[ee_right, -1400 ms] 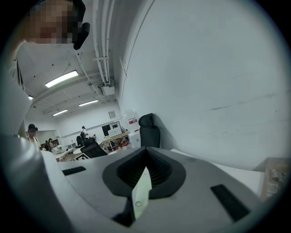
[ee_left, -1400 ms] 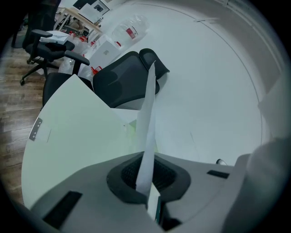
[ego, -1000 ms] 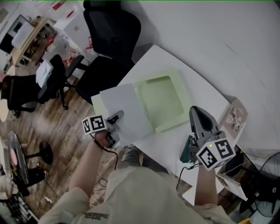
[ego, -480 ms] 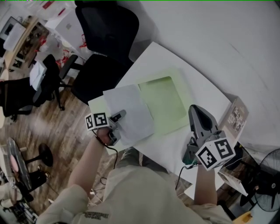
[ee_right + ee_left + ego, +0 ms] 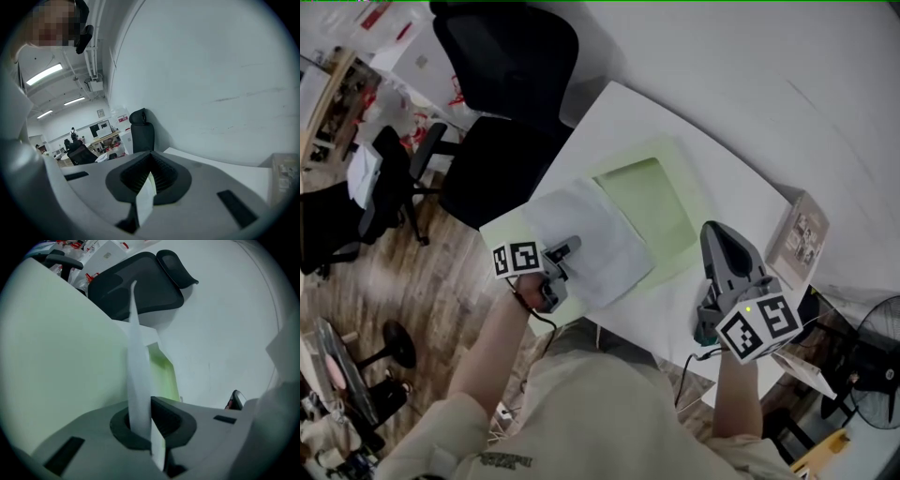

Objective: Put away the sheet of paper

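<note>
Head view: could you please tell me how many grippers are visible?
2. The left gripper, at the near edge of the table, is shut on the sheet of paper; the right gripper hovers shut near its right end.

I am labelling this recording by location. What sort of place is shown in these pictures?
Most likely an open office: black swivel chairs stand by the white table, and the right gripper view shows a desk with a monitor under ceiling strip lights.
</note>
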